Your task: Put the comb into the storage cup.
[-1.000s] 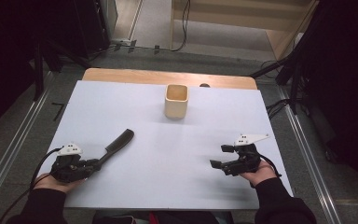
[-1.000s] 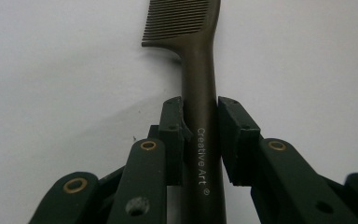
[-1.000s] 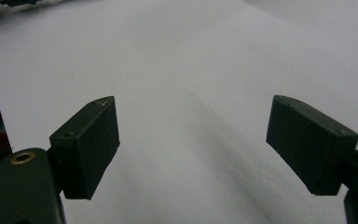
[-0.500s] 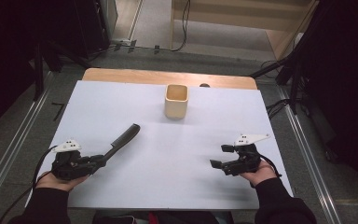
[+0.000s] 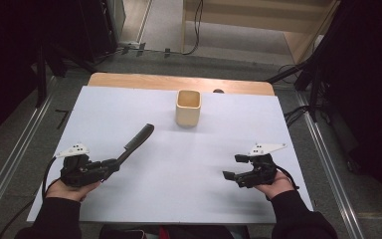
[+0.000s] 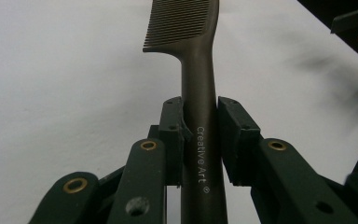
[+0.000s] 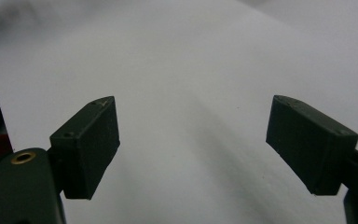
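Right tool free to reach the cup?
Probably yes. The right tool is open and holds nothing, and only bare white table lies between it and the cup; the comb sits off left.

A white sheet (image 5: 189,174) covers the wooden tabletop (image 5: 129,80); a pale square cup (image 5: 188,107) stands upright on it toward the far edge.

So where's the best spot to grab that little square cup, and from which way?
Grip the cup by its rim: one jaw inside the open mouth, one outside the near wall, coming down from above. It stands upright with straight, flat sides and an open top, so the wall is probably thin enough to pinch. The right gripper is open and free; the left gripper holds the comb.
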### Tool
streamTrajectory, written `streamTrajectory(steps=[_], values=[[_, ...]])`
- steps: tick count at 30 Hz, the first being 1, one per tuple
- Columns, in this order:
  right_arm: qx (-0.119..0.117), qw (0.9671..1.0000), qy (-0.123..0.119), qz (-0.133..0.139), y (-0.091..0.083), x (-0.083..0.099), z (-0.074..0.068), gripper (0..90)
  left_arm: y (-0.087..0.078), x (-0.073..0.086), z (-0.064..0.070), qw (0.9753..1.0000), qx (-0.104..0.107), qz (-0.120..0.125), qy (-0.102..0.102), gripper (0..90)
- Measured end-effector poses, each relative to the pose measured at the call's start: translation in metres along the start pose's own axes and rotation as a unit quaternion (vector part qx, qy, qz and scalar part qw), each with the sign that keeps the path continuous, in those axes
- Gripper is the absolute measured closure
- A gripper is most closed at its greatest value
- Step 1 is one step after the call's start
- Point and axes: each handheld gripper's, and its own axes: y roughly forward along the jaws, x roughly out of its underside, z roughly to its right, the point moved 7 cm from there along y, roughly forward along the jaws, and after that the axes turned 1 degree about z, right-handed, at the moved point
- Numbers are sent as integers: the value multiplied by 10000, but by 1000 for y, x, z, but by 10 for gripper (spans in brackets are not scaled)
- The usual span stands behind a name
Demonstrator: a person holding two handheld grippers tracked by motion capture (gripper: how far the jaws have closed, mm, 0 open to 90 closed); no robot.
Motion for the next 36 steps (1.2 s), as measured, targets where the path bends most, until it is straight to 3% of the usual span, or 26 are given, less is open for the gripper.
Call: streamTrajectory(steps=[5, 20, 30, 36], values=[[-16, 10000, -37, 53, 1, -4, -6, 155, 5, -8, 4, 9998, 15, 148, -93, 729], [-144, 9998, 40, 130, 6, -20, -26, 155, 25, -30, 9, 9983, -278, 488, -135, 729], [-216, 9992, 279, 179, 15, -33, -32, 156, 42, -43, 14, 9957, -544, 755, -24, 729], [-174, 9995, 199, 169, 19, -38, -37, 168, 50, -52, 21, 9930, -626, 997, 10, 730]])
